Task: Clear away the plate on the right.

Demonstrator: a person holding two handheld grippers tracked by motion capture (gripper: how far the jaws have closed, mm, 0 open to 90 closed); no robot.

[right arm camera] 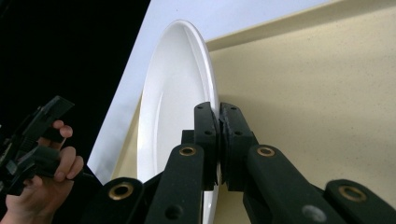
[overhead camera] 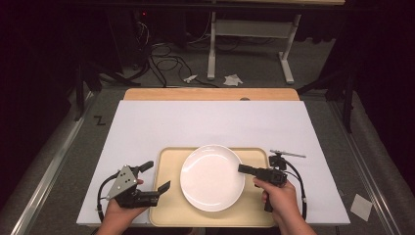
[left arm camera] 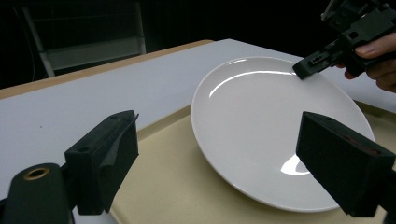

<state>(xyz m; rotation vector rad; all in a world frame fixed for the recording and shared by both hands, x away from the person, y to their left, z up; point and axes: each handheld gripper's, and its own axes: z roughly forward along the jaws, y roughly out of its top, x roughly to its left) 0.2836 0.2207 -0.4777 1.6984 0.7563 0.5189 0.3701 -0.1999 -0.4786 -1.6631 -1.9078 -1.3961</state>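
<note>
A round white plate lies on a beige tray near the table's front edge. My right gripper reaches in from the right, one jaw over the plate's right rim and one under it. In the right gripper view the right gripper is shut on the plate. My left gripper stands open over the tray's left part, just left of the plate, with nothing between its jaws. The left gripper view has the left gripper wide apart before the plate, and the right gripper at the far rim.
The tray rests on a white sheet that covers the wooden table. Beyond the table are a dark floor, cables and a white stand's legs. A scrap of paper lies on the floor at the right.
</note>
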